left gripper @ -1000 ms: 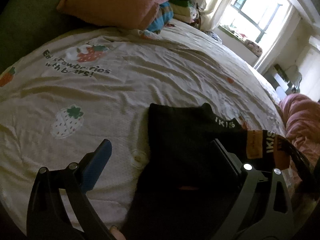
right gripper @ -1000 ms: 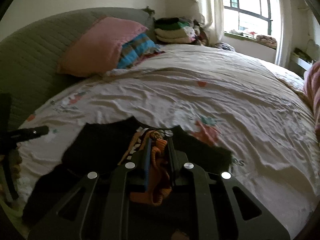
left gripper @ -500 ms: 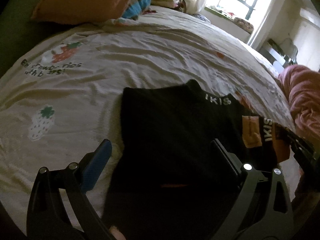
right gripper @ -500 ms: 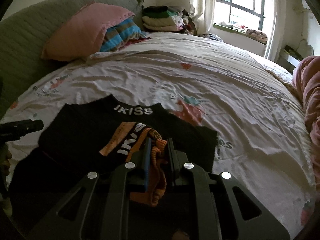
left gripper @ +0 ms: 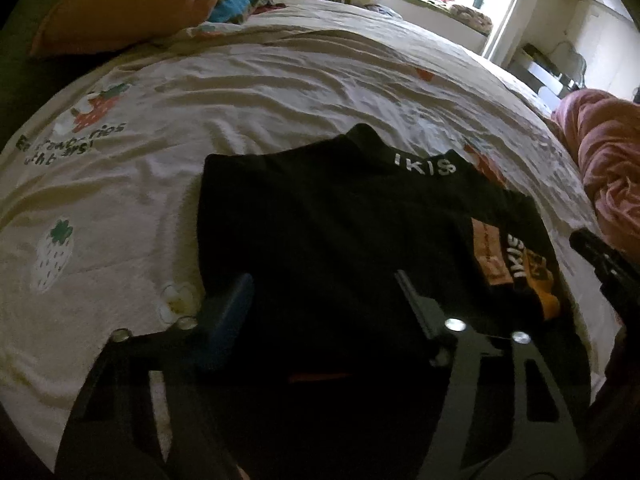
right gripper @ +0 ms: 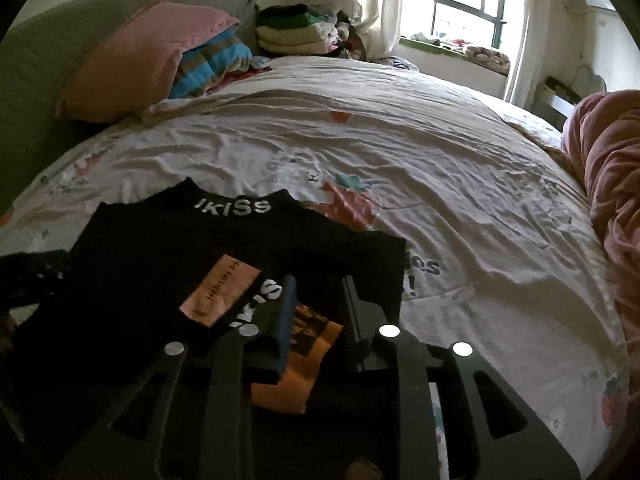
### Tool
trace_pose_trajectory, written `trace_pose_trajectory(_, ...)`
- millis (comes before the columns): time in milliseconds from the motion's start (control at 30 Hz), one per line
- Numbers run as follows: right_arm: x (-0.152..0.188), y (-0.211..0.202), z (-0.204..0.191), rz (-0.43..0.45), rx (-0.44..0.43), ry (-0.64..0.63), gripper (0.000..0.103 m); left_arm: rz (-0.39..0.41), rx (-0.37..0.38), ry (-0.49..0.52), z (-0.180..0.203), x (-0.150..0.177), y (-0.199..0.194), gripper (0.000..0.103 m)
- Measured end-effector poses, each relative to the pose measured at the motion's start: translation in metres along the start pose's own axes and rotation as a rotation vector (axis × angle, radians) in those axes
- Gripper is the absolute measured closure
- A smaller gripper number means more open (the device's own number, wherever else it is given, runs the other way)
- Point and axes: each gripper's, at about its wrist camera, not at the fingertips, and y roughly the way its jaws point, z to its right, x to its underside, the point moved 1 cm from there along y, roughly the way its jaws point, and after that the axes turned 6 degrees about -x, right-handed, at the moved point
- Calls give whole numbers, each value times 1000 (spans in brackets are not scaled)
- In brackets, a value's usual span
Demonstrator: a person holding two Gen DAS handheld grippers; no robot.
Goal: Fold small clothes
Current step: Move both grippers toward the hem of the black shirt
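A small black garment [left gripper: 320,220] with white "IKISS" lettering on its collar lies flat on the bed; it also shows in the right wrist view [right gripper: 160,264]. A sleeve with an orange cuff [right gripper: 300,364] and an orange label [right gripper: 220,292] is folded over its right side. My left gripper [left gripper: 324,292] is open just above the garment's near part. My right gripper [right gripper: 320,300] stands open around the orange cuff, its jaws apart and not pinching it. The right gripper's tip [left gripper: 600,256] shows at the right edge of the left wrist view.
The bed has a white strawberry-print sheet [right gripper: 440,184]. A pink pillow [right gripper: 152,56] and a striped blue blanket [right gripper: 212,64] lie at the headboard. Folded clothes [right gripper: 296,28] are stacked far back. A pink quilt [right gripper: 608,160] lies at the right edge, below the window.
My right gripper has opened and let go of the orange cuff, which now lies on the garment. Both grippers have moved forward over the garment.
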Motion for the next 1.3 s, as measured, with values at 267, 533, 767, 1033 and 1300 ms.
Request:
trace_pose_trajectory(267,-1,19,-42,-72,-155,-46,62,-54,-3,54,6,11,14,53)
trace_pose_trajectory(533,18,54,-52,-211,-158,-19,56,-56,17,57,1,18,16,52)
trace_pose_trajectory(767,28,57,-34,-218,-144,53,46,-56,44,49,-3,20,15,52)
trace_pose_trajectory(1033,28,35,-29,-149,-153,87,38,-43,51,51,-3,22,12,52)
trace_pose_trajectory(1300,26,8,-24,-80,-178,119,22,-27,52,48,-4,23,0,52)
